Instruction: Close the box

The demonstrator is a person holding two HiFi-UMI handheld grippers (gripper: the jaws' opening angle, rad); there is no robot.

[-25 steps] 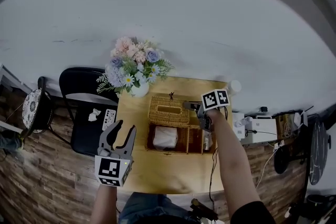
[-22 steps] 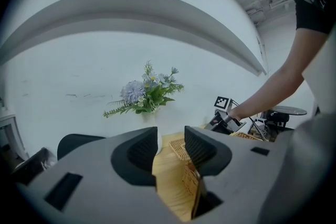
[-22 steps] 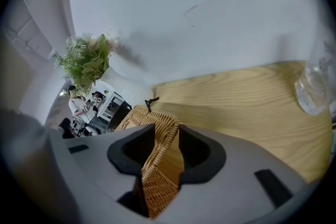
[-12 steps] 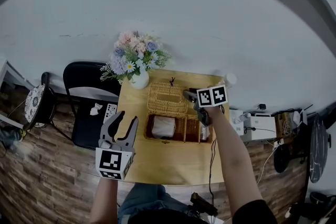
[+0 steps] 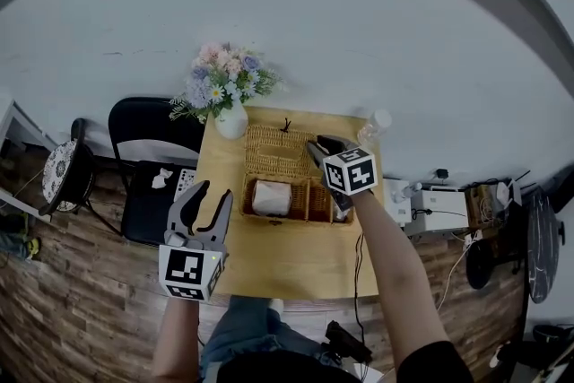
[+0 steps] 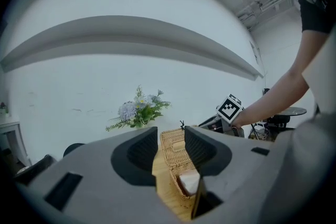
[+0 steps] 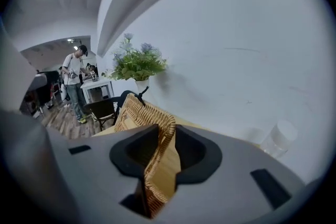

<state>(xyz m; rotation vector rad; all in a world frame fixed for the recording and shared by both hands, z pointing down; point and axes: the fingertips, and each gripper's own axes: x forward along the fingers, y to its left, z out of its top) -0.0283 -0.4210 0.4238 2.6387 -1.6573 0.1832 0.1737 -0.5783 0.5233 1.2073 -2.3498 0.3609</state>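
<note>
Wicker box sits open on the wooden table. Short of its front-left corner, the left gripper hovers with jaws spread and empty; it could steady the front wall. At the box's rear, the right gripper is closing on the raised lid, whose rim is between the pads. Pinch firmly, then swing the lid forward around its hinge, away from the flower vase behind.
</note>
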